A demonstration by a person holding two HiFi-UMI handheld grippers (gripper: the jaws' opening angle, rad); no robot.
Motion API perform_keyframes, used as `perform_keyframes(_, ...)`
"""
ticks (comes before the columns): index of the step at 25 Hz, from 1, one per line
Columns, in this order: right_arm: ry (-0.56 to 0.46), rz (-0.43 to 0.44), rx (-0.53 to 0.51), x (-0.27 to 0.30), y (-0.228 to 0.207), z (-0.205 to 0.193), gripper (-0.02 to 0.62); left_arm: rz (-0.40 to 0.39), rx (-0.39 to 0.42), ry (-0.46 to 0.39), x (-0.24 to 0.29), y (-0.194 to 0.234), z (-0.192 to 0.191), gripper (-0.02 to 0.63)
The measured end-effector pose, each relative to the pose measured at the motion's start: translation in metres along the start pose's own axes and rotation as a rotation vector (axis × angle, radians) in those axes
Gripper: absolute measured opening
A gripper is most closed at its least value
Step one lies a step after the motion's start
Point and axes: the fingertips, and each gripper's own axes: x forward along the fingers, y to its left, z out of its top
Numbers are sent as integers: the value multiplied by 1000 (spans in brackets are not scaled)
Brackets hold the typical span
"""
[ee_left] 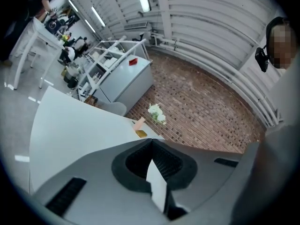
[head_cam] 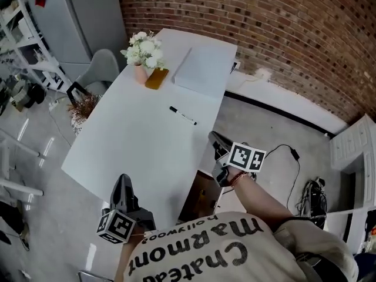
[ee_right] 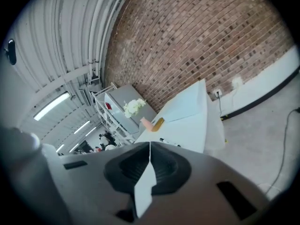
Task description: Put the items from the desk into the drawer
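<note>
1. Plainly, the task looks barely begun. The left hand-held gripper (head_cam: pixel 122 180) is pressed together on nothing at the near end of the desk (head_cam: pixel 129 140). In its own view the jaws meet in one line.
2. The right hand-held gripper (head_cam: pixel 214 135) is likewise pressed together and empty. It hangs off the desk's right edge, above the floor.
3. Below that edge there is a brownish opening (head_cam: pixel 200 200) beside a white front. I judge this to be the drawer, perhaps pulled out, but I cannot tell for sure. Nothing can be made out inside it.
4. Every item is still on the desk. The black marker (head_cam: pixel 183 115) lies alone mid-desk and is the nearest one to reach.
5. Further back an amber flat object (head_cam: pixel 157 78) lies just beside a vase of white flowers (head_cam: pixel 143 54). A white flat slab (head_cam: pixel 202 69) lies by the far right corner.
6. Nothing blocks the marker. The vase stands so close to the amber object that a grab there could tip it.
7. Around the desk are a grey chair (head_cam: pixel 101 69) on the left and a black cable (head_cam: pixel 291 157) across the floor on the right, with a brick wall (head_cam: pixel 282 28) beyond.
</note>
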Motion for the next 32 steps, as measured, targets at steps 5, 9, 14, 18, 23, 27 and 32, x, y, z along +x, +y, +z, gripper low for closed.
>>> perform_keyframes(5,114,44,-35,31,-31,2,45,102,6,-60,-1,-10,-14,2)
perform_keyframes(9,211,87,-87,57,-44,-3,131,211,-2,-100,-16,-13,-23,2)
perform_keyframes(14,288,89,-159,90,-61,-9,173,303,4,-149,-32,-14,-29,2)
perform_keyframes(18,359,71,-253,117,-73,-17,189,393,1,-178,-47,-12,-34,2)
perform_keyframes(23,453,31,-431,144,-85,-24,193,473,-14,-194,-60,-11,-42,2)
perform_keyframes(27,506,23,-565,161,-86,-32,201,506,16,-183,-61,-13,-45,2)
perform_keyframes(32,556,-22,-712,167,-86,-43,192,527,10,-168,-61,-14,-51,2)
